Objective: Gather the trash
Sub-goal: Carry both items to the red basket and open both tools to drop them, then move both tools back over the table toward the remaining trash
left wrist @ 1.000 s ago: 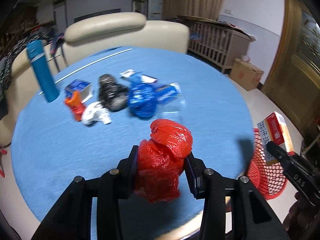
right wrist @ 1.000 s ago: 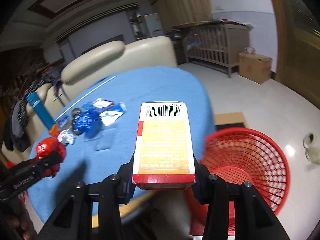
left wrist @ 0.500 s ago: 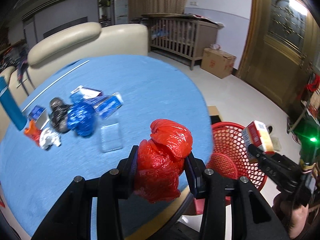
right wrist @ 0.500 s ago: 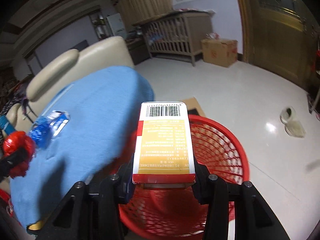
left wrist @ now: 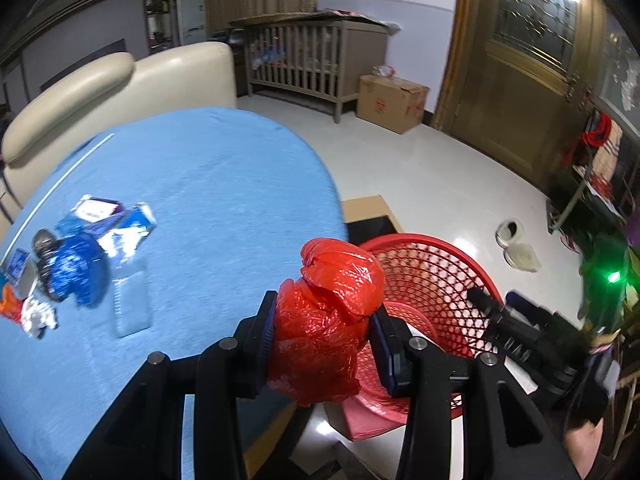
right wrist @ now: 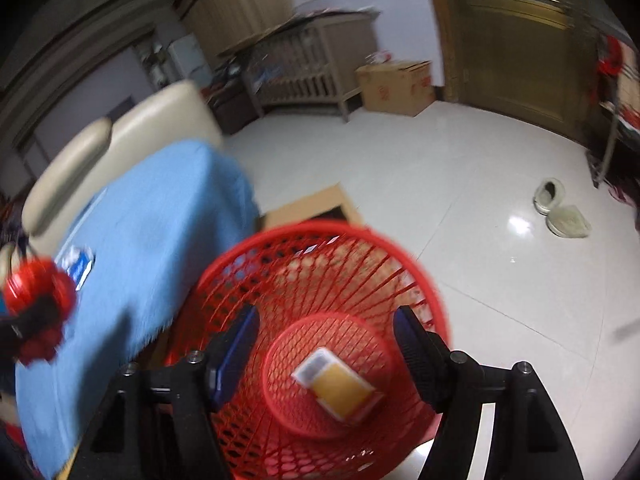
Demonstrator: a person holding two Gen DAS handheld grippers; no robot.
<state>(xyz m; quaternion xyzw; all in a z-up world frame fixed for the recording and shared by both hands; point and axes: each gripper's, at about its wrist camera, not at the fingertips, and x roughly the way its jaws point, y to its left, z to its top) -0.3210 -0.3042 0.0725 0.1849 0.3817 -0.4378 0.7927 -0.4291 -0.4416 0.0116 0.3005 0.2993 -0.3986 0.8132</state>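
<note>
My left gripper (left wrist: 324, 344) is shut on a crumpled red plastic bag (left wrist: 326, 316), held at the table's edge beside the red mesh basket (left wrist: 432, 276). My right gripper (right wrist: 326, 340) is open and empty above the basket (right wrist: 320, 240). The orange and white carton (right wrist: 338, 386) lies on the basket's bottom. The red bag (right wrist: 38, 292) shows at the left of the right wrist view. The right gripper (left wrist: 492, 316) shows over the basket in the left wrist view.
A blue-covered round table (left wrist: 208, 200) holds a pile of trash: a blue wrapper (left wrist: 76, 268), a clear plastic box (left wrist: 130, 300), small cartons and white paper. A cream sofa (left wrist: 120, 84), a cardboard box (left wrist: 390, 102) and slippers (right wrist: 560, 208) stand around on the tiled floor.
My right gripper opened and the carton dropped into the basket. My left gripper swung right with the red bag, toward the basket.
</note>
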